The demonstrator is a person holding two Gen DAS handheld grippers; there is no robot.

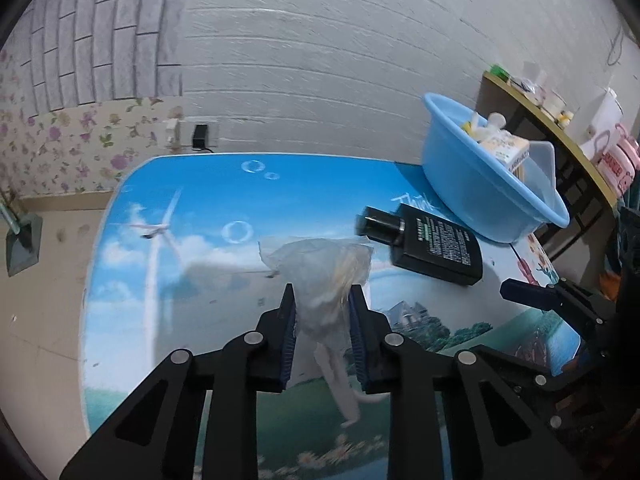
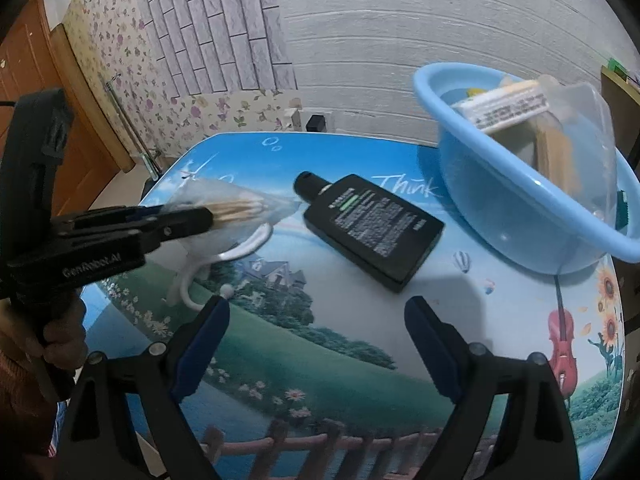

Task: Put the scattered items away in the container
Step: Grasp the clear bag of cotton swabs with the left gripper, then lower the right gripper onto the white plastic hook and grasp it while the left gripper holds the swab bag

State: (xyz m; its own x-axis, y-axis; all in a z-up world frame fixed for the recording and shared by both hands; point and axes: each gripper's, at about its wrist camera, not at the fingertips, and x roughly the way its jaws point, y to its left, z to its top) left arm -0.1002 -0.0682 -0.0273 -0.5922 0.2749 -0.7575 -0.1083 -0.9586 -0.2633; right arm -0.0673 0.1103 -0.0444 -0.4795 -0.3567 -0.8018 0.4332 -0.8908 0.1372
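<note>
My left gripper [image 1: 322,294] is shut on a clear plastic bag of cotton swabs [image 1: 320,276] and holds it above the table; a white cord hangs from the bag. The right wrist view shows the same bag [image 2: 236,210] in the left gripper [image 2: 210,213]. A flat black bottle [image 1: 432,244] lies on the table [image 1: 200,208] just right of the bag, also in the right wrist view [image 2: 370,226]. The blue basin [image 1: 480,196] at the far right holds a carton and a clear box. My right gripper [image 2: 316,306] is open and empty, in front of the bottle.
The table has a printed landscape top and stands against a white brick wall with a socket [image 1: 200,136]. A shelf [image 1: 560,128] with small items is behind the basin. A wooden door [image 2: 48,92] is at the left.
</note>
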